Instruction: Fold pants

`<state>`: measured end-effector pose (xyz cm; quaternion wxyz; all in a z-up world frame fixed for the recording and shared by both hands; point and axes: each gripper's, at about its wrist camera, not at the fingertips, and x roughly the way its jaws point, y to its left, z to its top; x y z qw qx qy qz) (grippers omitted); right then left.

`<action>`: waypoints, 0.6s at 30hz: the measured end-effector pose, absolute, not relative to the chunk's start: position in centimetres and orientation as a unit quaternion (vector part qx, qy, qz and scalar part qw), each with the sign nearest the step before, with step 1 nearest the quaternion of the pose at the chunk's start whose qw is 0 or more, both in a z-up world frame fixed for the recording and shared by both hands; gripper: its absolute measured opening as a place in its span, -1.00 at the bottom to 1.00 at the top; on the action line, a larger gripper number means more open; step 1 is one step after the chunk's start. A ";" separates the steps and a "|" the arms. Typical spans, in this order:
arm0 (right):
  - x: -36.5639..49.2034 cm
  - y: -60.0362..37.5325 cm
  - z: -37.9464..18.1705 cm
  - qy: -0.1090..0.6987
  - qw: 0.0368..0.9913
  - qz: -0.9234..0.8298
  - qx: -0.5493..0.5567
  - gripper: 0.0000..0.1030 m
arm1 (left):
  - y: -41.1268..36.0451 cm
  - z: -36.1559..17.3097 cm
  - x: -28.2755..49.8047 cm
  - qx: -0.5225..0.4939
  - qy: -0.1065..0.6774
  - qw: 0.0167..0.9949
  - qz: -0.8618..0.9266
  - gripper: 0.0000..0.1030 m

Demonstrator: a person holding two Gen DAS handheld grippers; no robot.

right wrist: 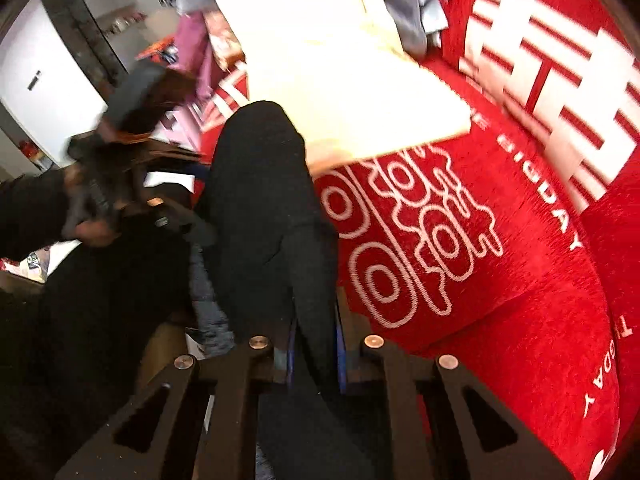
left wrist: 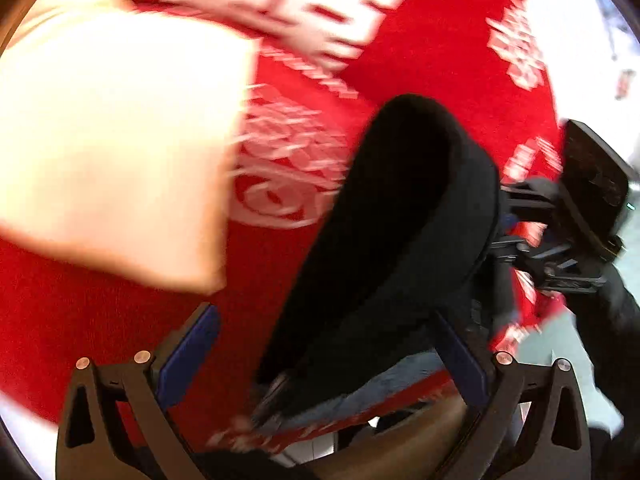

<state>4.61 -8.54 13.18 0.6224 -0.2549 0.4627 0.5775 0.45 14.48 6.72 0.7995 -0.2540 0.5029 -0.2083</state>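
The black pants (left wrist: 400,216) hang lifted above the red printed cloth (left wrist: 432,40). In the left wrist view my left gripper (left wrist: 332,344) is open, its blue-padded fingers (left wrist: 188,356) wide apart, with the pants drooping between them near the right finger. My right gripper shows there at the right edge (left wrist: 516,236), holding the pants' far side. In the right wrist view my right gripper (right wrist: 314,356) is shut on a fold of the black pants (right wrist: 260,200), which rise in front of it. The left gripper (right wrist: 120,184) shows blurred at the left.
A cream folded sheet (left wrist: 116,140) lies on the red cloth, also seen in the right wrist view (right wrist: 340,92). Grey garments (right wrist: 412,0) lie at the far end. A dark cabinet (right wrist: 84,36) and white walls stand beyond at the left.
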 end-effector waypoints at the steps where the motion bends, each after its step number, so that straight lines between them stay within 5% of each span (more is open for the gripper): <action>1: 4.7 -8.7 13.5 0.461 0.623 0.578 -0.254 -0.67 | 13.5 6.6 1.3 -0.245 0.505 0.794 -0.233 1.00; 6: 5.7 -7.8 12.3 0.474 0.630 0.557 -0.261 -0.67 | 8.6 5.2 3.7 -0.158 0.548 0.789 -0.230 0.97; 7: 6.2 -7.4 11.8 0.479 0.633 0.548 -0.264 -0.65 | 8.0 5.6 3.7 -0.139 0.546 0.798 -0.217 0.82; 8: 6.9 -7.0 11.1 0.494 0.635 0.533 -0.261 -0.60 | 7.8 5.7 3.9 -0.129 0.551 0.799 -0.204 0.38; 9: 7.5 -6.8 10.8 0.506 0.638 0.520 -0.257 -0.43 | 7.9 5.7 4.1 -0.130 0.563 0.791 -0.201 0.05; 11: 8.6 -6.7 10.8 0.522 0.656 0.484 -0.249 0.07 | 8.6 5.5 4.4 -0.151 0.581 0.774 -0.201 -0.27; 18: 5.5 -11.4 9.2 0.505 0.617 0.453 -0.399 0.11 | 8.2 7.7 3.6 -0.126 0.605 0.767 -0.176 -0.42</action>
